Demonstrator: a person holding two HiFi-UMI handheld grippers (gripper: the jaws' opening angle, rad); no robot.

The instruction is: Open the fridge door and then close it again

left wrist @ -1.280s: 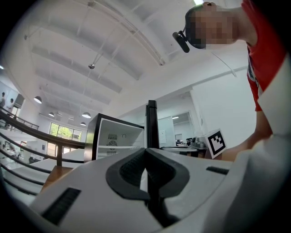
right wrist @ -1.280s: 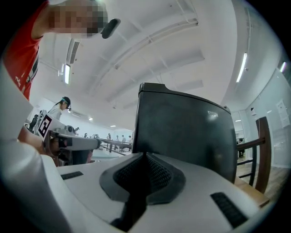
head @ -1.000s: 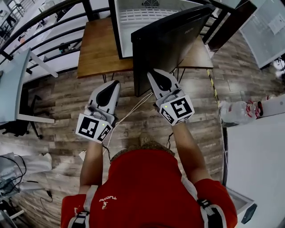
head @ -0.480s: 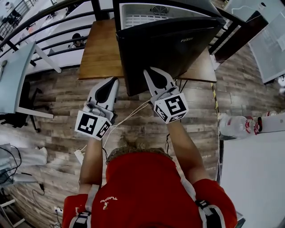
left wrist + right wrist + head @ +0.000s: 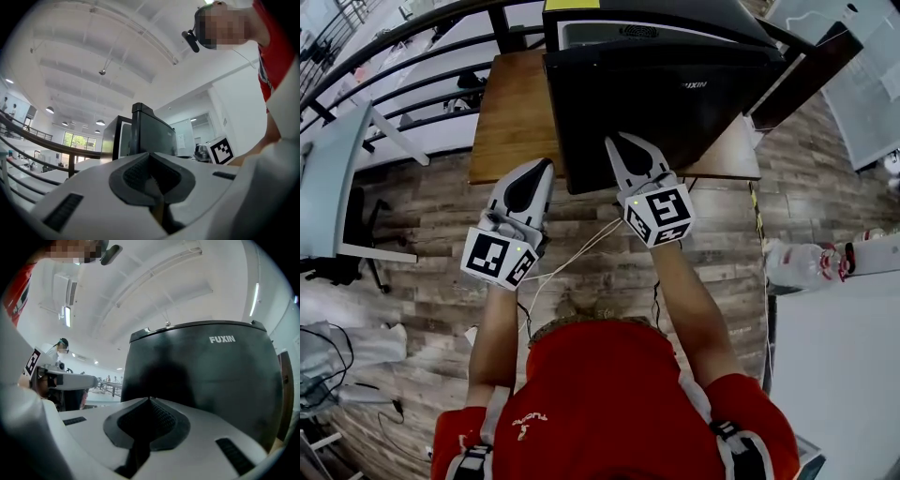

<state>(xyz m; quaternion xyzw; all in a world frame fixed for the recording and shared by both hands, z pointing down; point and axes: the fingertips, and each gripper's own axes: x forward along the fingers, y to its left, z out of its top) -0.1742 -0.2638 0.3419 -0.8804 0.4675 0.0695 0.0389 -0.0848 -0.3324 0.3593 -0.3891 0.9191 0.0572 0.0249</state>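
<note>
A small black fridge (image 5: 656, 11) stands on a wooden table (image 5: 511, 112). Its black door (image 5: 675, 103) is nearly against the body, and a thin strip of pale interior (image 5: 623, 32) still shows. My right gripper (image 5: 619, 142) is shut and empty, with its tip at the door's front, low on the left part. In the right gripper view the door (image 5: 211, 376) fills the picture just past the right gripper (image 5: 150, 399). My left gripper (image 5: 546, 165) is shut and empty, just left of the door's edge. The left gripper (image 5: 150, 154) looks along that door edge (image 5: 152, 133).
A dark railing (image 5: 403, 37) runs behind the table at the left. A white desk (image 5: 328, 178) stands at the far left. Plastic bottles (image 5: 806, 261) lie by a white counter (image 5: 834, 366) on the right. A white cable (image 5: 572, 248) trails over the wooden floor.
The door has swung from well ajar to almost against the fridge. Both grippers have moved forward toward the fridge, the right one staying at the door's front.
</note>
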